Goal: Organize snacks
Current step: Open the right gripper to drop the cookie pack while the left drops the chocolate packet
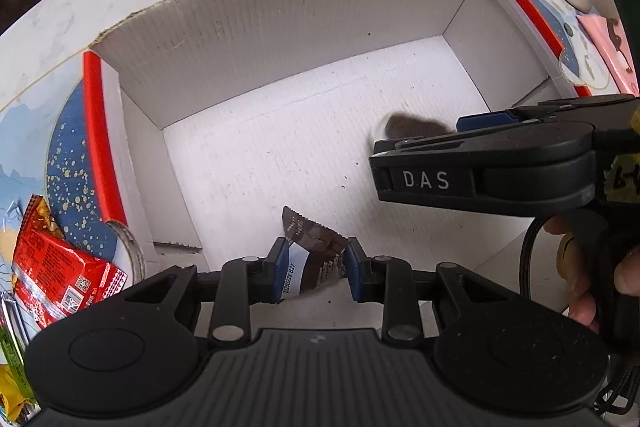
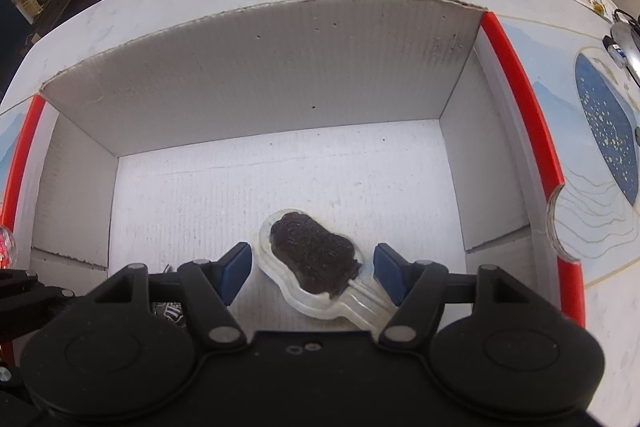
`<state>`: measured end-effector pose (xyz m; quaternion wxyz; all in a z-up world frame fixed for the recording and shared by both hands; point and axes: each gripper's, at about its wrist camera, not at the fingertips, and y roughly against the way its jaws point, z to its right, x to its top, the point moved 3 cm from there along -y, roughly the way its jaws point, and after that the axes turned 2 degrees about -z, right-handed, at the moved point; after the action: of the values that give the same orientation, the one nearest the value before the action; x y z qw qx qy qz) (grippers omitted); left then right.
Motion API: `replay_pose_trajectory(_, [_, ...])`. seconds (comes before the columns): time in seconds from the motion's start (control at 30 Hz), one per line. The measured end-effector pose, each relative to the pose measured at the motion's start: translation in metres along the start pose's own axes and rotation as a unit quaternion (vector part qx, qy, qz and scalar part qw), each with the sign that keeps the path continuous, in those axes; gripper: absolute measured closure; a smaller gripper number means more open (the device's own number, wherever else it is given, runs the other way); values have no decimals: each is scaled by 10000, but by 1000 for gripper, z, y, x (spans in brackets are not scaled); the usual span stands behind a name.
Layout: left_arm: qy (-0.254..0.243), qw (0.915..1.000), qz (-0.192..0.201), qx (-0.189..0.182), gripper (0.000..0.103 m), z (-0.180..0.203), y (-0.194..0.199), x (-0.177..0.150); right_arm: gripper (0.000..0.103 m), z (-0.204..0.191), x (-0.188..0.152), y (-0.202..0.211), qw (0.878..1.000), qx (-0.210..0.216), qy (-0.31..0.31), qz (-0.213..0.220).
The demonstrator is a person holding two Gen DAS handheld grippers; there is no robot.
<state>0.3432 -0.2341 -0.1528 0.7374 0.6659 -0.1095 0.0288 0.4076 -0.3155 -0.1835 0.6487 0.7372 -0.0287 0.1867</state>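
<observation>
I am midway through filling the white cardboard box (image 2: 256, 75) with snacks. My left gripper (image 1: 316, 263) is closed on a dark brown snack packet (image 1: 316, 255), pinched between both fingers (image 1: 280, 259) and held above the box floor near its front wall. My right gripper (image 2: 312, 273) stands spread wide around a chocolate treat in a clear plastic shell (image 2: 316, 259), which lies on the box floor near the front wall; neither finger touches it, so I judge it already set down. Next, I think, the left should lower the packet beside that treat and let go, clear of the right. More snacks wait outside the box on the surface, including a red packet (image 1: 60, 267) by its left flap.
</observation>
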Motion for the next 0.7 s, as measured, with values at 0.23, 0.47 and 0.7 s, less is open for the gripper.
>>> replay_pose_trajectory(0.23, [123,9993,339,-107,73,-3,22,-8,30,4,-6,25,9992,258,36,307])
replay_pose_trajectory(0.47, [248,9965,761,-228,72,-4,54,-17,28,0,-12,63,9961,512,224,687])
replay_pose_trajectory(0.7, [334,9920,1162,-358,72,-8,86,-35,28,-8,-23,101,9913,594,384,1107])
